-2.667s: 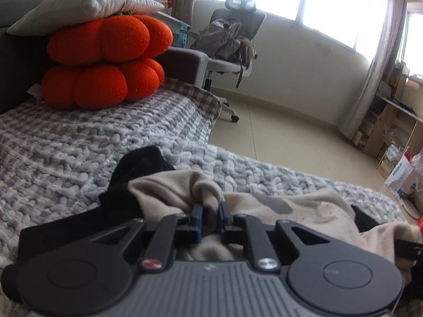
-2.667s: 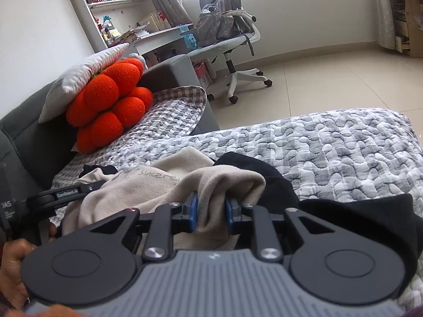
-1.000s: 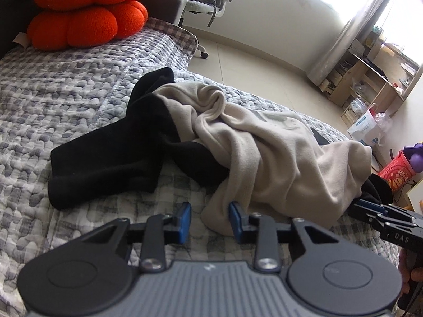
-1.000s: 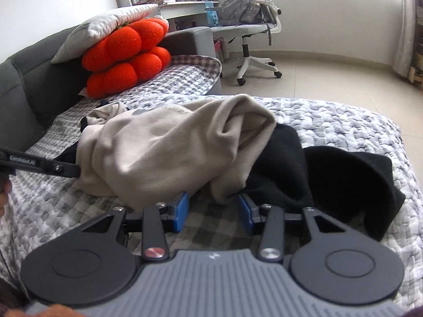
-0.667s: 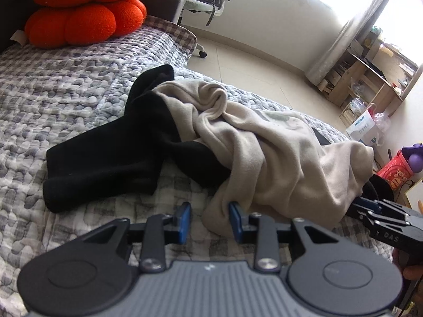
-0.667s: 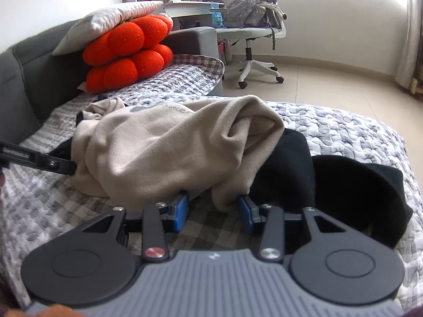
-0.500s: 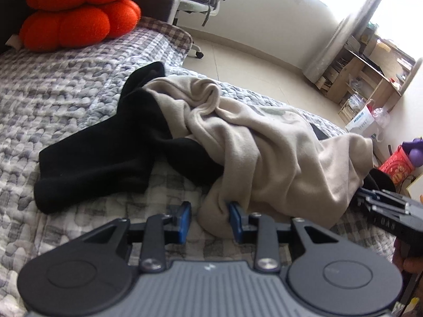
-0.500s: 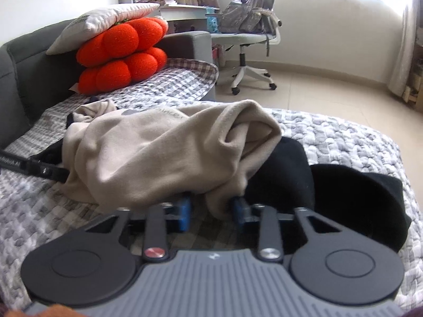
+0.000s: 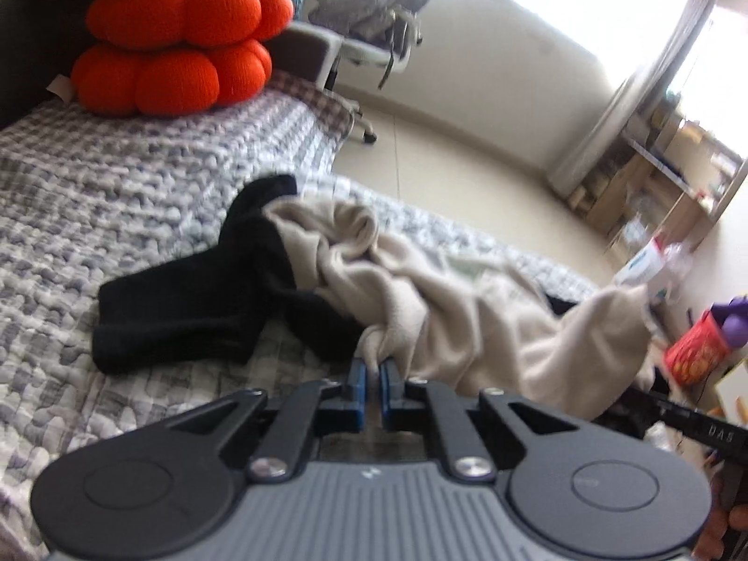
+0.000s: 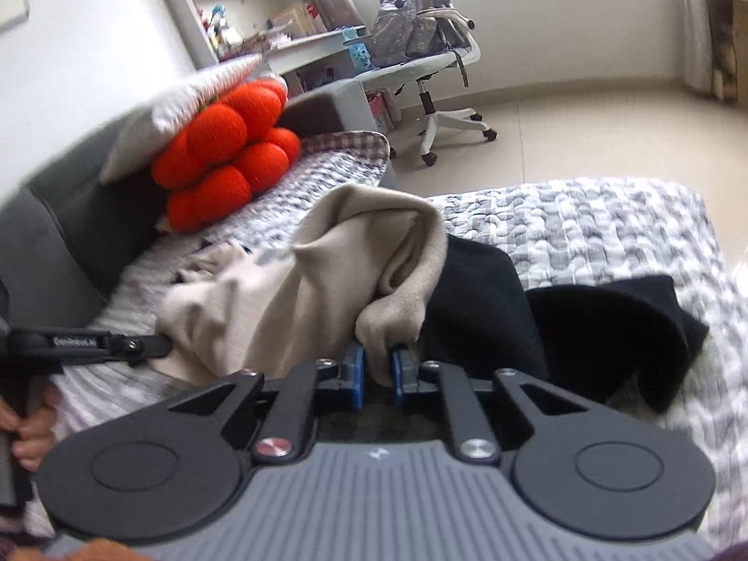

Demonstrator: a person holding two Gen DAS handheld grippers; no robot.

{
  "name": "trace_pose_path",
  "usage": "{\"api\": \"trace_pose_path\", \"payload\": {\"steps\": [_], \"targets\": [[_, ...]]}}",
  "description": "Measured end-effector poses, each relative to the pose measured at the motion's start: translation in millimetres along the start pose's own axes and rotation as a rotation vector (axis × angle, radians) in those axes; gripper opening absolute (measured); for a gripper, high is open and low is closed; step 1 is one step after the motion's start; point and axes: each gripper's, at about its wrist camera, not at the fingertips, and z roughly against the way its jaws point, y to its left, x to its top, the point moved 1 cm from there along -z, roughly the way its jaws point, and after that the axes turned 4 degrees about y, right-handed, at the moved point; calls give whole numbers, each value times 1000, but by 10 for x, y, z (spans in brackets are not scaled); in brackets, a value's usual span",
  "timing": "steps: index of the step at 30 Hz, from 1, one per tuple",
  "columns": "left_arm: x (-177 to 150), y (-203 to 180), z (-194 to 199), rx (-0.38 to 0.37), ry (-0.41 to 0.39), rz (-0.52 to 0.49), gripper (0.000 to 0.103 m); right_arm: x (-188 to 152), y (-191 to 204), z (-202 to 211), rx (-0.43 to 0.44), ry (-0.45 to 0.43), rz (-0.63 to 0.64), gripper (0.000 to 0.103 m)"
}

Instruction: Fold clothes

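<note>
Left wrist view: left gripper [image 9: 372, 371] pinched shut on beige garment [image 9: 467, 308] hem, black garment [image 9: 196, 308] beside it on grey quilt [image 9: 117, 196], bare quilt leftward; right wrist view: right gripper [image 10: 377, 364] jaws closing on beige fold, quilt edge and open floor [image 10: 584, 140] beyond.

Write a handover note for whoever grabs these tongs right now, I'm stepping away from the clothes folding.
Left tongs: shut on an edge of the beige garment.
Right tongs: closing, another edge of the beige garment already pinched between the pads.
The beige garment lies crumpled over the black garment on the grey quilt.
Done: both edges gripped.
Left: spread the beige piece flat, fold it, then fold the black one.
</note>
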Motion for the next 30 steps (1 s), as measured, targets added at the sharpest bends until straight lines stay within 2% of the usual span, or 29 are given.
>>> {"api": "trace_pose_path", "payload": {"steps": [6,7,9,14,18,24,30], "targets": [[-8,63,448,-32,-58,36,6,33,-3,319,96,18,-104,10],[-5,80,522,-38,-67,41,6,46,9,377,109,16,-108,0],[-2,101,662,-56,-79,50,6,90,30,514,142,4,-113,0],[-37,120,904,-92,-90,57,5,125,152,734,120,-11,-50,0],[-105,117,964,-93,-91,44,6,23,157,690,90,12,-43,14],[-194,182,889,-50,-89,39,6,-148,68,437,57,89,-65,14],[-293,282,633,18,-82,56,6,-287,85,173,41,143,-43,14]]}}
